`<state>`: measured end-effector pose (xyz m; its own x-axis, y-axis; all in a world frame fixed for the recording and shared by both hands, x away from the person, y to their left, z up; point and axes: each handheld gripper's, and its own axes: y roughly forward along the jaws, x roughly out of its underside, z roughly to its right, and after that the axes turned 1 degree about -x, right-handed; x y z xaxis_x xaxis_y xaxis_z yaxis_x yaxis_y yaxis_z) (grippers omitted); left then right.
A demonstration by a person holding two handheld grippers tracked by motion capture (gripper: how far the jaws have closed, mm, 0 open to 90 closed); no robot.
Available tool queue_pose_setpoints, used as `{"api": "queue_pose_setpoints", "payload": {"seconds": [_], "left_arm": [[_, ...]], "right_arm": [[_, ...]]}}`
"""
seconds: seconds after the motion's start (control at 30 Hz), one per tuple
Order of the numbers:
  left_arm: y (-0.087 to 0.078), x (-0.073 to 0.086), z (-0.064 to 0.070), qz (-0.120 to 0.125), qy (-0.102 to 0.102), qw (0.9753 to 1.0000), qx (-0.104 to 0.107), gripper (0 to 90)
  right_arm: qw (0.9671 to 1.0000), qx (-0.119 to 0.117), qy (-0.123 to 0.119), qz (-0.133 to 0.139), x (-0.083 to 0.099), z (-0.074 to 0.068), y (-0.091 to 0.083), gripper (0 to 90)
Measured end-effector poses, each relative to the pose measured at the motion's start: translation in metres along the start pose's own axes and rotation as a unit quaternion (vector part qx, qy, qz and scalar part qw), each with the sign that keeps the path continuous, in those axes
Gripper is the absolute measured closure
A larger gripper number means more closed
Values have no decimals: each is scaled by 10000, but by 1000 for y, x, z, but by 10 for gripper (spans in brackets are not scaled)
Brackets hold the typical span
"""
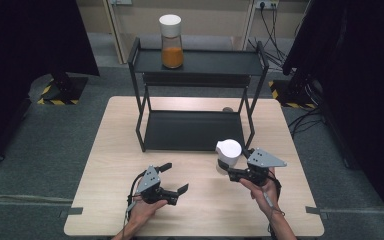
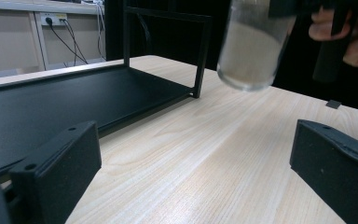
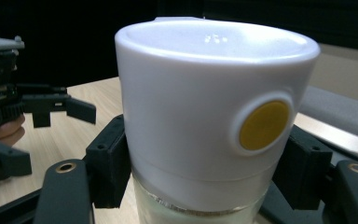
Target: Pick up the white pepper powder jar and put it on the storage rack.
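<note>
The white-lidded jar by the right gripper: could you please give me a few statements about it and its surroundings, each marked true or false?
1. The right gripper is closed on the white-lidded jar. True.
2. The jar rests flat on the table. False: in the left gripper view its base hangs tilted above the wood.
3. The left gripper holds a second jar. False: its jaws are apart with nothing between them.
4. A jar of orange contents stands on the top shelf of the black rack. True.
5. The held jar's lid bears a yellow round spot. True.
6. The orange jar is on the rack's lower shelf. False: it is on the top shelf.
</note>
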<state>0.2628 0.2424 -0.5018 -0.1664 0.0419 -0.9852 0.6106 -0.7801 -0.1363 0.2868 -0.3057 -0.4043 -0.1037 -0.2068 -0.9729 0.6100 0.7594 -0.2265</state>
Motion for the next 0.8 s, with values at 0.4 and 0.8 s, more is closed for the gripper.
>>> {"api": "queue_pose_setpoints", "payload": {"seconds": [0.4,0.8], "left_arm": [[-1,0,0,9,-4,10000,-2,14],[-1,0,-1,1,-4,10000,-5,14]], "right_arm": [[9998,-67,-93,170,-46,8,3,308],[9996,-157,-114,197,-77,15,8,308]]}}
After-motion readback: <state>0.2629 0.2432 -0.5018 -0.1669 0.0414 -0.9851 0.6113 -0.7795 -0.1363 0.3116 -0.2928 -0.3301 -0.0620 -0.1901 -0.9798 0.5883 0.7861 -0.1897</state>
